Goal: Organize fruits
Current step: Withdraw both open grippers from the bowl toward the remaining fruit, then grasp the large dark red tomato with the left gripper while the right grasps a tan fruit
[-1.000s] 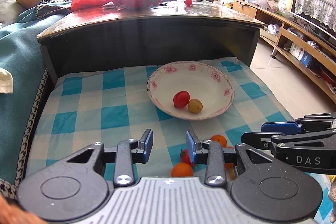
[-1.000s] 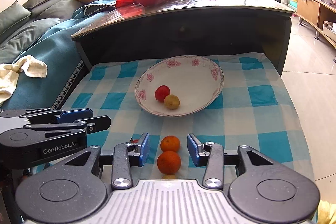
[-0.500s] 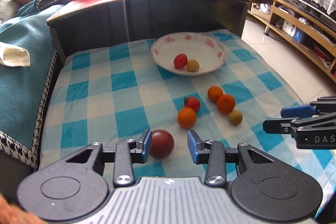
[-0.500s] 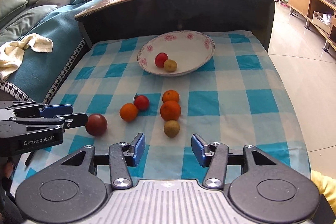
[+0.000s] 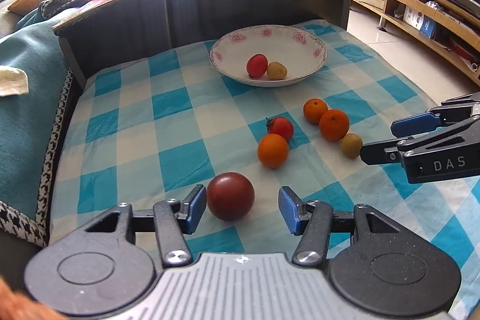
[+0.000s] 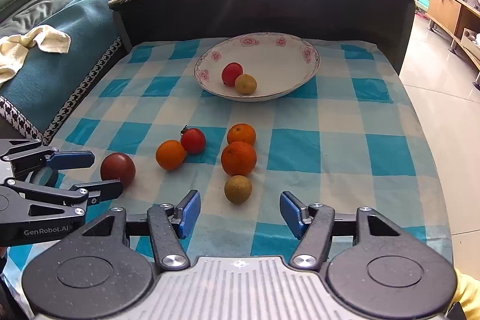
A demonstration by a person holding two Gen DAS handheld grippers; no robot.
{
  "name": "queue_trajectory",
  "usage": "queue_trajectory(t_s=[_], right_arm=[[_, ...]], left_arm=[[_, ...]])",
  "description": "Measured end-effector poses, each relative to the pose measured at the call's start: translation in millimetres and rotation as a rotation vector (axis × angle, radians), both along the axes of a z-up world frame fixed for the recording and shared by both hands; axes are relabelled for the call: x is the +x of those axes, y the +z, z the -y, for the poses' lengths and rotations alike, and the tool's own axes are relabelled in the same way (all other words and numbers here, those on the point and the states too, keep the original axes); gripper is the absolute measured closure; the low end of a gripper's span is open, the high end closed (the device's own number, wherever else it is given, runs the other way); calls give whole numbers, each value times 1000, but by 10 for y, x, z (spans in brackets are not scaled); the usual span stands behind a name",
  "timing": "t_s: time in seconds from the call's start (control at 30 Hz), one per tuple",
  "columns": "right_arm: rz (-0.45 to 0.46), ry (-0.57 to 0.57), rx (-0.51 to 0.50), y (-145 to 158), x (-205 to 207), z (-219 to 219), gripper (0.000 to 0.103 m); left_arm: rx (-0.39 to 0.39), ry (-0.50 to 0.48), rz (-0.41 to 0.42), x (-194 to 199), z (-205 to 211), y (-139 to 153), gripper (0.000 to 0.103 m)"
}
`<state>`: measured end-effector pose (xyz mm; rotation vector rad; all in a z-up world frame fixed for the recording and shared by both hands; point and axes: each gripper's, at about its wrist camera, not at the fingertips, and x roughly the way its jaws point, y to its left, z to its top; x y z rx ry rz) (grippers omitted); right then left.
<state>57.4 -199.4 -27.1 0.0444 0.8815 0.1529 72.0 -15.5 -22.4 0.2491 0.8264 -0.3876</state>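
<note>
On the checked desk [image 5: 126, 140], a dark red fruit [image 5: 230, 196] lies between the opening jaws of the left gripper [image 5: 242, 209], unpressed. Round, smooth, probably soft-skinned: a gentle hold across its widest part is advised. The right gripper [image 6: 240, 213] is opening, empty.

Flowered white bowl [image 5: 312, 48] holds a red tomato [image 5: 256, 65] and small tan fruit [image 5: 277, 71]; three oranges [image 5: 272, 150], a stemmed tomato [image 5: 280, 128], a dark red fruit [image 5: 230, 196] lie on checked cloth [image 5: 135, 122]
</note>
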Motion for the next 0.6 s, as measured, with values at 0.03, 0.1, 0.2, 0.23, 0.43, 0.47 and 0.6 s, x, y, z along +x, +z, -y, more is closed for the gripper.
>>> queue_trajectory(t_s=[0.03, 0.1, 0.2, 0.23, 0.43, 0.47, 0.6], right_arm=[[0, 6, 1, -11, 17, -17, 49], [-1, 23, -5, -32, 55, -63, 49], [-1, 33, -21, -79, 107, -111, 49], [-6, 34, -21, -94, 123, -119, 49], [-12, 39, -16, -150, 184, -136, 50], [-12, 37, -17, -156, 189, -132, 50], [-19, 33, -11, -182, 198, -101, 50]], left_arm=[[-3, 1, 4, 6, -14, 0, 41], [-7, 11, 10, 25, -50, -7, 40], [-11, 27, 6, 87, -96, -54, 39], [-11, 29, 1, 109, -104, -79, 39], [2, 22, -5, 167, -74, -193, 39], [2, 16, -3, 170, -62, -199, 39], [17, -11, 16, 167, -3, -217, 39]])
